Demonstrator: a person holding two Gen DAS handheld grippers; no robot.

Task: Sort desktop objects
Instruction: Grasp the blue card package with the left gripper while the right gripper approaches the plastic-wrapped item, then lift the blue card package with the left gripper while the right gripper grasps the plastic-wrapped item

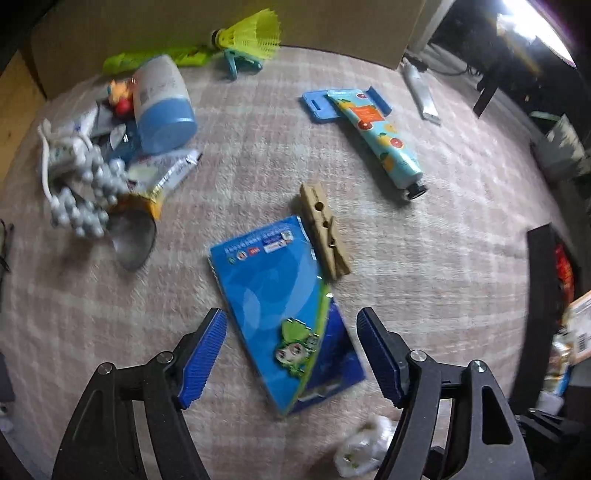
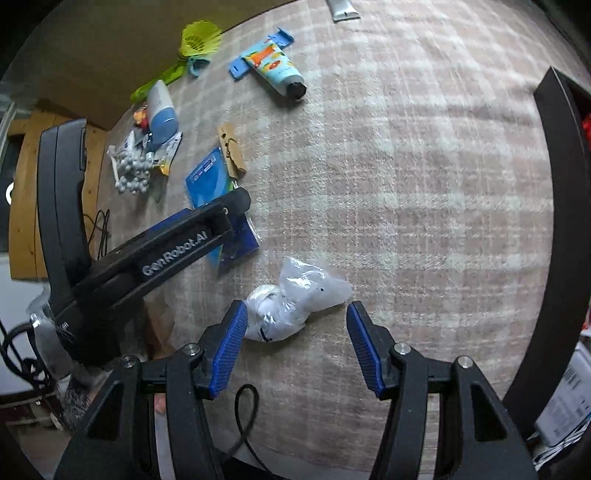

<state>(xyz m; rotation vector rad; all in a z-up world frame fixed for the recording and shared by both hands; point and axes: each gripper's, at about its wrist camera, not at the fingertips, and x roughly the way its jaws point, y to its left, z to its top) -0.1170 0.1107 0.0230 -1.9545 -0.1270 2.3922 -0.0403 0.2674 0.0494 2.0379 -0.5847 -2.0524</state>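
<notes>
A blue card packet [image 1: 280, 314] with a green cartoon figure lies flat on the pink checked cloth. My left gripper [image 1: 291, 325] hangs open over its lower half, blue pads on either side, not touching. A wooden clothespin [image 1: 325, 236] rests on the packet's top right corner. In the right wrist view a white item in a clear plastic bag [image 2: 295, 299] lies between the tips of my open right gripper [image 2: 297, 314], pads apart from it. The left gripper's black body [image 2: 177, 247] reaches in from the left above the packet [image 2: 210, 177].
A pile at the left holds a blue-capped white bottle [image 1: 162, 103], a grey bead cluster [image 1: 88, 192] and foil sachets. A fruit-print tube [image 1: 380, 136] lies on a blue holder, a yellow-green shuttlecock [image 1: 251, 35] at the back. A dark bin rim [image 2: 554, 221] curves along the right.
</notes>
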